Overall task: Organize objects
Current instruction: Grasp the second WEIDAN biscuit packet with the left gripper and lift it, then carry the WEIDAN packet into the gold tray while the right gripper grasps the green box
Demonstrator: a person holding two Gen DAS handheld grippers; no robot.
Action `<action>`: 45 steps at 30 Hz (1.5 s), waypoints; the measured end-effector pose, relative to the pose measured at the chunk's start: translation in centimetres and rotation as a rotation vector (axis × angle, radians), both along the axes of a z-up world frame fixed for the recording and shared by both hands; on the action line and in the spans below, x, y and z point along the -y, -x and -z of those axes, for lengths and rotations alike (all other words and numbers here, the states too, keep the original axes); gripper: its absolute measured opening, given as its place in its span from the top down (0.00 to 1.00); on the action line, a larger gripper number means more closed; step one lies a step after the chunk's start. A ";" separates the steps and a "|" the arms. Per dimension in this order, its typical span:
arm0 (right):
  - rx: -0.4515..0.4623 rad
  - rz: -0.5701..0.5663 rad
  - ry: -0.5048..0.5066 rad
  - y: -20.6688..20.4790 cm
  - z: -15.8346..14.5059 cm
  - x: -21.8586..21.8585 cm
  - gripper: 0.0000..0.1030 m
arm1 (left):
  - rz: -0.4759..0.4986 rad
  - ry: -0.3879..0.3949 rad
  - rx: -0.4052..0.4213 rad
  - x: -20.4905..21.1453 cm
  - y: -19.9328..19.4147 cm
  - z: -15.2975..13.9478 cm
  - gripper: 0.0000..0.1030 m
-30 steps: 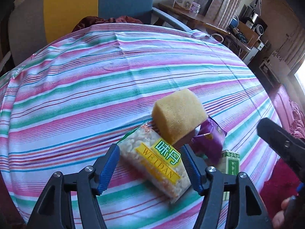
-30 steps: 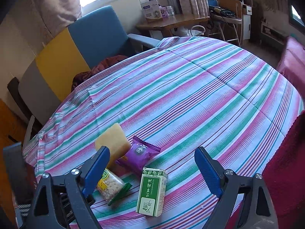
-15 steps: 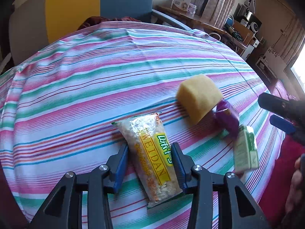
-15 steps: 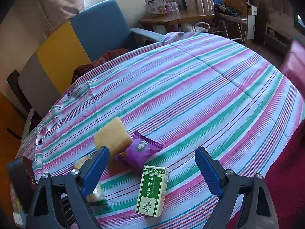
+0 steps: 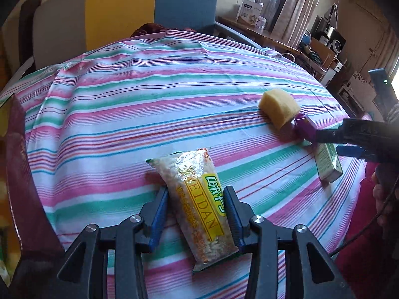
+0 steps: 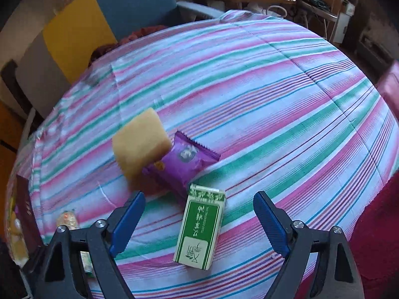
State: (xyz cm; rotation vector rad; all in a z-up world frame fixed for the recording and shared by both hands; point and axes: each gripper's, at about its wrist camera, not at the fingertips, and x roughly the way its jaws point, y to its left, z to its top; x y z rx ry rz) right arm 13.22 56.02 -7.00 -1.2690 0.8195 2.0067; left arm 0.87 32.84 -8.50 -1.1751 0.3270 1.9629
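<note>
My left gripper (image 5: 195, 194) is shut on a clear rice-snack pack (image 5: 189, 169) with a yellow label, held low over the striped tablecloth (image 5: 149, 104). To its right sit a yellow sponge (image 5: 279, 107), a purple snack packet (image 5: 303, 125) and a green carton (image 5: 326, 164). In the right wrist view the green carton (image 6: 199, 229) lies flat between the fingers of my right gripper (image 6: 199, 196). Its jaws are closing, but the pads stand well clear of the carton. Just beyond it lie the purple packet (image 6: 184, 159) and the sponge (image 6: 139, 144). A hand holds the right gripper (image 5: 328, 142).
A dark red box (image 5: 17, 174) stands at the table's left edge. A blue and yellow armchair (image 5: 184, 2) is behind the table, with a wooden desk (image 5: 261, 32) further back. Red fabric (image 6: 374, 224) hangs past the table's right edge.
The left gripper shut on the snack pack and carried it left, away from the sponge and purple packet. The right gripper sank toward the green carton and its jaws narrowed a little.
</note>
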 end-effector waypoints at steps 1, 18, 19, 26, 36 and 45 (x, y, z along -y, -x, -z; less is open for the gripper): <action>0.012 -0.013 0.029 0.1 0.5 0.2 0.20 | -0.003 -0.002 -0.001 0.2 0.0 0.0 0.57; 0.061 -0.462 -0.054 3.7 1.9 7.5 0.69 | -0.018 -0.055 -0.033 1.7 -0.6 0.2 0.59; 0.061 -0.460 -0.050 3.6 1.9 7.4 0.69 | -0.023 -0.054 -0.035 1.8 -0.7 0.2 0.59; 0.075 -0.457 -0.046 2.8 2.2 7.1 0.69 | -0.039 -0.050 -0.057 3.0 -1.1 -0.1 0.62; 0.088 -0.473 -0.078 2.5 2.5 8.0 0.69 | -0.084 -0.137 -0.091 6.5 -1.0 -4.3 0.62; 0.099 -0.484 -0.102 3.2 1.9 9.8 0.69 | -0.332 -0.225 -0.079 14.5 5.7 -8.5 0.62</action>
